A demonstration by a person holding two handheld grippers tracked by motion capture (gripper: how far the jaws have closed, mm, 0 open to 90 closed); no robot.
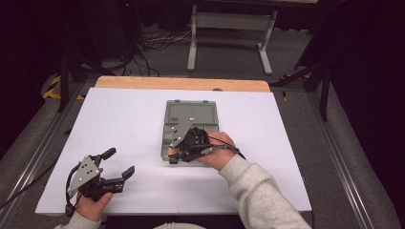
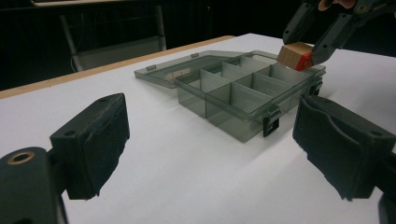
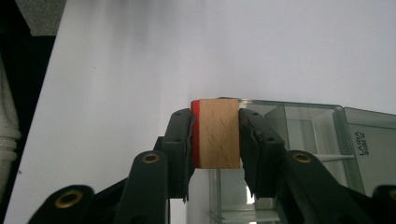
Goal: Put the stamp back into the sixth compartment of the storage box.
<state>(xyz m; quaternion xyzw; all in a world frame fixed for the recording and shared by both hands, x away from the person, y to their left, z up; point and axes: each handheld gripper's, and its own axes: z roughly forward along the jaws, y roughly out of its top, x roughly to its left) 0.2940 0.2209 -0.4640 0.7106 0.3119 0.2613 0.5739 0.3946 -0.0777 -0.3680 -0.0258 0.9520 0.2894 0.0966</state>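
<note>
Left tongs (image 2: 205, 154) gape empty over bare sheet; right tongs (image 3: 215, 140) clamp wooden block (image 3: 218, 133) above organizer box (image 2: 243, 93) near edge.

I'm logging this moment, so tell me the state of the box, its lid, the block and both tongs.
Plastic box: open, its visible compartments empty.
Lid: folded back flat on the table.
Wooden block: clamped in the right tongs, held at the box's edge, red face against one pad.
Right tongs: shut on the wooden block.
Left tongs: open, holding nothing, apart from the box.
</note>
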